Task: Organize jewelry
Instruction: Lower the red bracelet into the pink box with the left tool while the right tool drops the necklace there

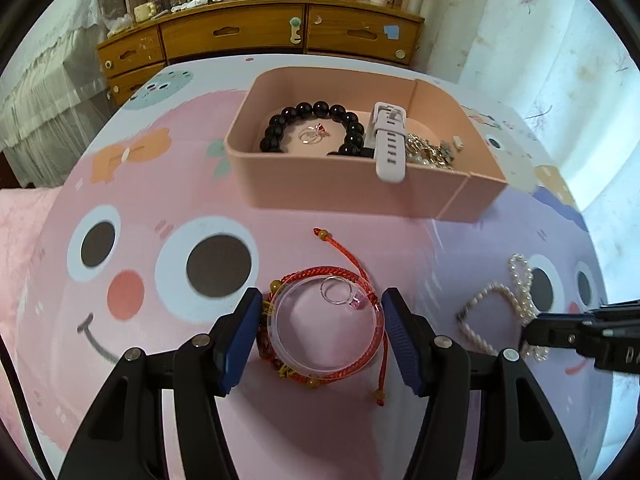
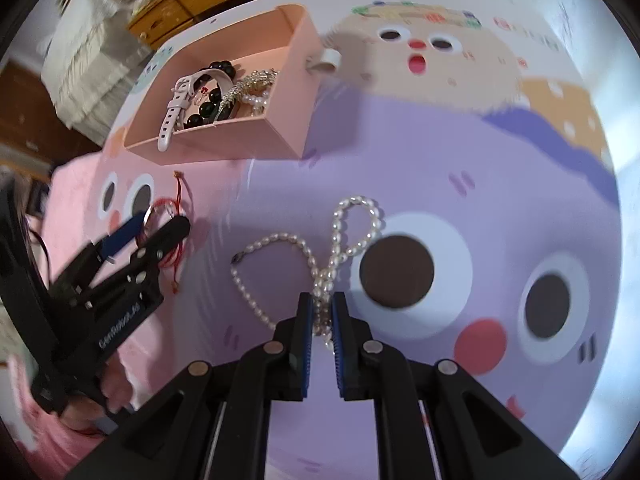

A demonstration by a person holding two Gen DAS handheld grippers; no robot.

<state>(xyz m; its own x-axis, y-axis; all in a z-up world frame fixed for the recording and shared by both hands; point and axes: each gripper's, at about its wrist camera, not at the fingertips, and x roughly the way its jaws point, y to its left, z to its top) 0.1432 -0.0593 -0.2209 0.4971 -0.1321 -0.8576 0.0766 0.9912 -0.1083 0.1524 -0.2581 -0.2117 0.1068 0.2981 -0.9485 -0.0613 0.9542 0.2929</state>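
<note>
Left wrist view: left claw (image 1: 320,332) pinches the clear bangle (image 1: 326,322) with red cords, lower centre. Right claw (image 2: 322,316) is pressed together on the pearls (image 2: 320,272). Box (image 1: 352,188) sits above. Risk: the loose ring (image 1: 340,292) could drop off when lifted.

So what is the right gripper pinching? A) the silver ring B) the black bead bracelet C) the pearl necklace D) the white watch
C: the right gripper has its jaws shut on the pearl necklace lying on the purple part of the cloth, while the black bead bracelet and white watch sit in the pink box.
</note>
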